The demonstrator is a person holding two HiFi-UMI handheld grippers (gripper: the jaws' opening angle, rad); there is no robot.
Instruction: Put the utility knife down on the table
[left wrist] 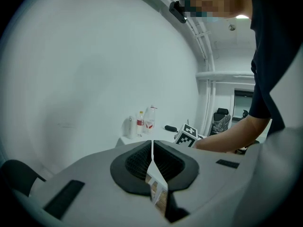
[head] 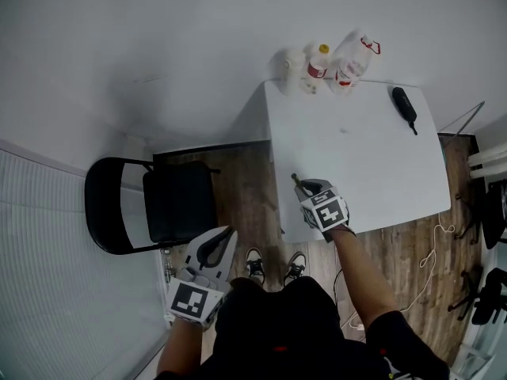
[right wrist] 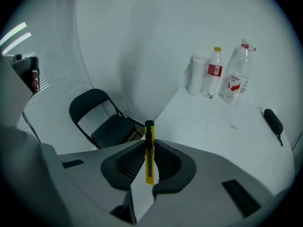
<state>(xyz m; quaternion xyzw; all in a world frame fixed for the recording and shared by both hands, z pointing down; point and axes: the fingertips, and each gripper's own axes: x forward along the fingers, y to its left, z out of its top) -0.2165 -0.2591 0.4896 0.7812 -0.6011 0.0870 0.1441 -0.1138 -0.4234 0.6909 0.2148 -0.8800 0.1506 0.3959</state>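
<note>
A yellow utility knife (right wrist: 149, 155) with a black tip stands upright between the jaws of my right gripper (right wrist: 149, 144), which is shut on it. In the head view that gripper (head: 307, 190) hovers over the near left part of the white table (head: 372, 172), and the knife's end (head: 295, 180) pokes out past the jaws. My left gripper (head: 224, 236) is low at the left, off the table, above the floor beside a chair. Its jaws (left wrist: 152, 146) are pressed together with nothing between them.
Two plastic bottles (head: 318, 63) (head: 353, 58) and a white flask (head: 294, 70) stand at the table's far edge against the wall. A black handled object (head: 404, 106) lies at the far right. A black folding chair (head: 158, 204) stands left of the table. A cord (head: 432, 252) lies on the wooden floor.
</note>
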